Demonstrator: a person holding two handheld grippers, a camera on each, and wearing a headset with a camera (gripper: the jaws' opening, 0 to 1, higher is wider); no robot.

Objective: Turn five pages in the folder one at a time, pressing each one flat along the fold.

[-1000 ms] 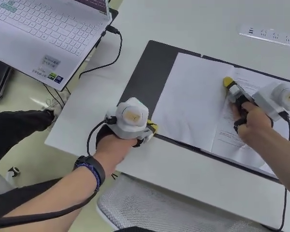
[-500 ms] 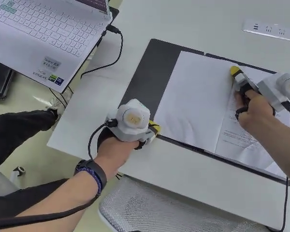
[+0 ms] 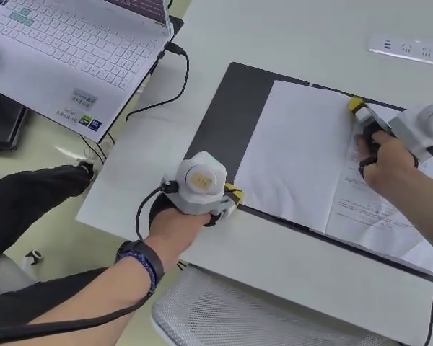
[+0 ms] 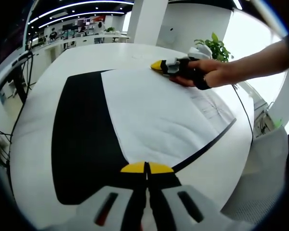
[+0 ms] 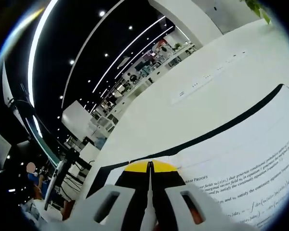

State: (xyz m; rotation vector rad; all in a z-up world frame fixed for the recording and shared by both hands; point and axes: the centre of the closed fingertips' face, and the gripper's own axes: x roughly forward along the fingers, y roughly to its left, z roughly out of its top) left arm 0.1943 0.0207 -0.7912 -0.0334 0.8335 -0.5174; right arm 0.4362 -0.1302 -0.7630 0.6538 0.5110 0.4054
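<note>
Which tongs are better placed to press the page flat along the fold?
Right. Shut right tongs rest at the far end of the fold; left tongs sit at the near edge of the folder.

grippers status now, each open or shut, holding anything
left gripper: shut, holding nothing, tip at the folder's near edge.
right gripper: shut, holding nothing, tip on the printed page near the fold.
</note>
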